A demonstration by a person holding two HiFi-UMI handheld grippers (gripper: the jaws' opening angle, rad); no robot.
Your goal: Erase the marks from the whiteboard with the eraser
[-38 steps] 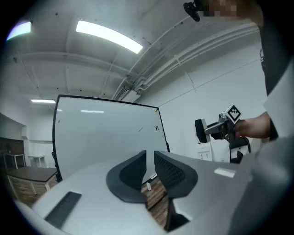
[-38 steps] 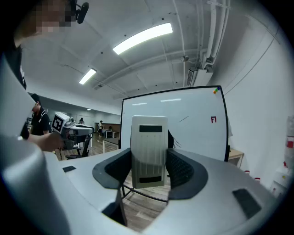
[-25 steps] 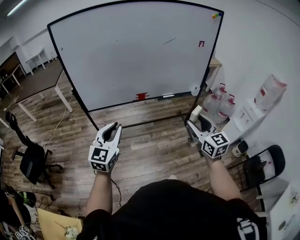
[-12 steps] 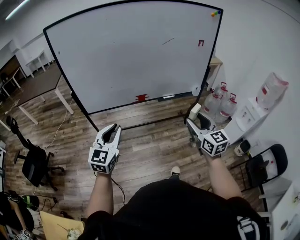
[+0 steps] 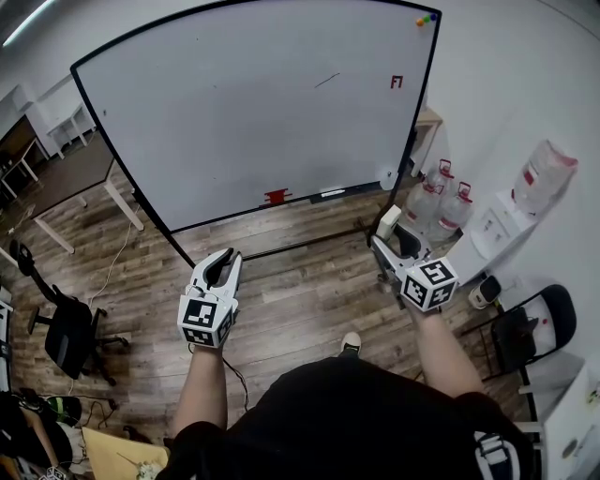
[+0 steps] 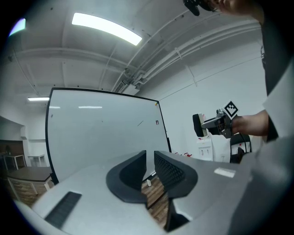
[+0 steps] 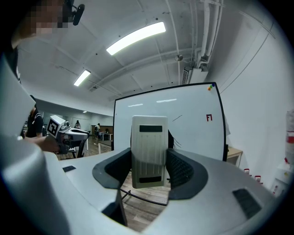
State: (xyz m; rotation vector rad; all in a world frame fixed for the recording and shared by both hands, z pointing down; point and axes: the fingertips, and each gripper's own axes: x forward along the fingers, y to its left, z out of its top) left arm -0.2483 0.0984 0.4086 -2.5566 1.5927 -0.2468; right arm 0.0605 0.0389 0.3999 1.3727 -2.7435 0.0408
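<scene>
Since a second ago the large black-framed whiteboard (image 5: 244, 122) has slid a little to the left and upward in the head view, and a light shoe tip (image 5: 350, 341) has come into sight on the wood-plank floor (image 5: 300, 291). Both grippers have kept almost the same places.

The right gripper (image 7: 149, 160) is closed on the pale grey ribbed rectangular eraser (image 7: 148, 137), which stands upright between its dark pads, its top end rising past the fingertips. The eraser is held in the air, well apart from the board and facing it.

The left gripper (image 6: 150, 160) holds nothing. Its jaws are drawn close, with only a narrow slit between them, through which the floor shows.

On the board's upper right part sit a small red mark (image 5: 397, 82) and, to its left, a short dark slanted stroke (image 5: 326, 81). A cluster of coloured magnets (image 5: 427, 19) clings to the top right corner. A small red object (image 5: 277, 196) and a slim marker pen (image 5: 333, 193) rest on the board's bottom ledge.

Clear water bottles with red caps (image 5: 441, 202) stand on the floor near the board's right leg. A black office chair (image 5: 61, 323) stands far left.
</scene>
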